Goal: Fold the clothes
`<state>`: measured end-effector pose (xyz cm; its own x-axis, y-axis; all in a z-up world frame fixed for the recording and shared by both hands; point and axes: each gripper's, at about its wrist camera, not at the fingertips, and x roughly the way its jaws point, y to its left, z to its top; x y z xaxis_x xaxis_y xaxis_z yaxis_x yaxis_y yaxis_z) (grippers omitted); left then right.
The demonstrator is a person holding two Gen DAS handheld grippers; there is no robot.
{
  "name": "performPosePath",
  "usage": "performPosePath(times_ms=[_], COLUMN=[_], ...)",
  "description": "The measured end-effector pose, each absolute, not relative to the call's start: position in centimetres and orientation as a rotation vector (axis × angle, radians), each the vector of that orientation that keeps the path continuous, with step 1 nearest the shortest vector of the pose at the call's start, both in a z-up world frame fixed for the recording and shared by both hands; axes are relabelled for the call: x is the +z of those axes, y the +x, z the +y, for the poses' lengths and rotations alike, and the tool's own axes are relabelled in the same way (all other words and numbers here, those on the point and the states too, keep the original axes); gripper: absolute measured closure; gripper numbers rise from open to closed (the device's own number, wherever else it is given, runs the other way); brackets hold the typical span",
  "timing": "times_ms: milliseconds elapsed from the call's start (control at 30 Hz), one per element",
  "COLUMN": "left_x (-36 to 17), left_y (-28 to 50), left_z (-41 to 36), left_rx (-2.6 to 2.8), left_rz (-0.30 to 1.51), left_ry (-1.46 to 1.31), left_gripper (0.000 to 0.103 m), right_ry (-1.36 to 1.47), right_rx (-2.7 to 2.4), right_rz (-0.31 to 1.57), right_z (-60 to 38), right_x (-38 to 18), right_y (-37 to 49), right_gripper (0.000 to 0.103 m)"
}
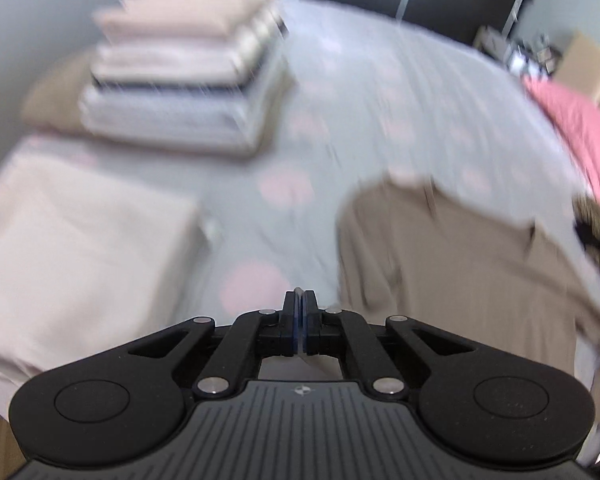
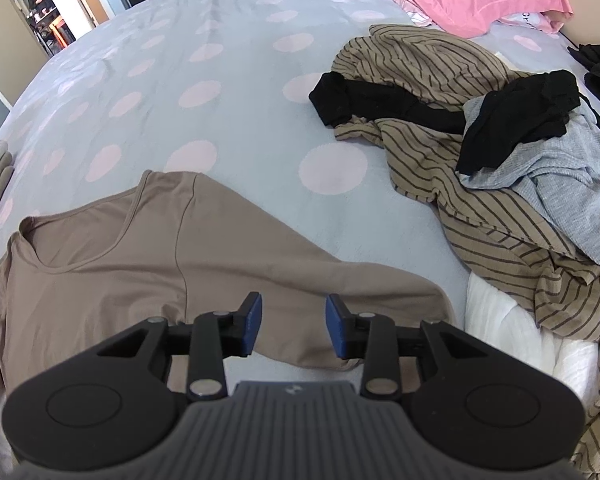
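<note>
Left gripper (image 1: pixel 299 320) first: jaws clenched tight, with what may be a sliver of pale fabric pinched between them, though the blurred view won't let me name it. Right gripper (image 2: pixel 294 326): jaws released, parted and poised over the sleeve of the taupe T-shirt (image 2: pixel 140 264), which lies spread flat on the polka-dot bedspread (image 2: pixel 220 60), neckline away from the gripper. It looks light, soft and floppy, so it'll sag and crease anywhere it isn't supported; best pinch is the sleeve hem or shoulder seam, where layers double up. Further out, a crumpled heap with a striped garment (image 2: pixel 440 168) waits to the right, and a folded stack (image 1: pixel 184 80) sits beyond the left gripper.
</note>
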<state>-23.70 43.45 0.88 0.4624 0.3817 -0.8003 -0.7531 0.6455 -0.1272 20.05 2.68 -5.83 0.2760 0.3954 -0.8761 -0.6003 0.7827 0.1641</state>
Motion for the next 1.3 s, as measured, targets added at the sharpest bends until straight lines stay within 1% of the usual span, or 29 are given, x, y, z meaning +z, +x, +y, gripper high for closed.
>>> performPosePath(times_ms=[200, 300, 400, 533, 667, 800, 833, 867, 933, 1067, 1133, 1233, 1300], left_x=[7.1, 8.5, 7.4, 3.7, 0.1, -0.7, -0.6, -0.5, 0.0, 0.9, 1.2, 0.6, 0.1], left_y=[-26.7, -28.5, -29.3, -30.0, -29.8, -30.4, -30.5, -30.6, -30.4, -27.9, -26.2, -22.2, -19.5], left_z=[48.8, 51.5, 53.9, 56.3, 57.1, 57.2, 56.9, 56.6, 56.0, 54.6, 53.8, 52.1, 51.1], left_rx=[0.931, 1.028, 1.095, 1.116, 1.118, 1.11, 1.11, 1.11, 1.115, 1.028, 0.956, 0.812, 0.718], left_rz=[0.682, 0.659, 0.692, 0.745, 0.808, 0.838, 0.831, 0.824, 0.81, 0.793, 0.79, 0.829, 0.852], left_ry=[-0.477, -0.459, -0.455, -0.49, -0.507, -0.554, -0.555, -0.557, -0.524, -0.442, -0.411, -0.346, -0.304], left_gripper=[0.103, 0.103, 0.103, 0.103, 0.103, 0.102, 0.098, 0.089, 0.079, 0.079, 0.075, 0.072, 0.071], right_ry=[-0.228, -0.236, -0.252, -0.28, -0.295, -0.285, -0.277, -0.27, -0.246, -0.187, -0.202, -0.231, -0.258], right_rx=[0.654, 0.639, 0.627, 0.622, 0.621, 0.603, 0.596, 0.59, 0.571, 0.59, 0.619, 0.703, 0.753], right_rz=[1.113, 1.119, 1.127, 1.136, 1.132, 1.123, 1.122, 1.121, 1.115, 1.117, 1.1, 1.074, 1.06], right_z=[2.7, 2.7, 3.0, 3.4, 3.2, 2.3, 2.0, 1.6, 0.9, 0.6, 1.5, 3.5, 5.0], right_x=[-6.3, -6.6, -7.0, -7.6, -7.7, -7.3, -7.1, -7.0, -6.8, -6.8, -6.6, -6.5, -6.6], right_y=[20.2, 20.5, 20.7, 20.8, 21.1, 21.8, 22.1, 22.3, 22.7, 23.1, 22.9, 22.2, 21.9], right_gripper=[0.063, 0.063, 0.063, 0.063, 0.062, 0.059, 0.059, 0.058, 0.058, 0.058, 0.058, 0.057, 0.057])
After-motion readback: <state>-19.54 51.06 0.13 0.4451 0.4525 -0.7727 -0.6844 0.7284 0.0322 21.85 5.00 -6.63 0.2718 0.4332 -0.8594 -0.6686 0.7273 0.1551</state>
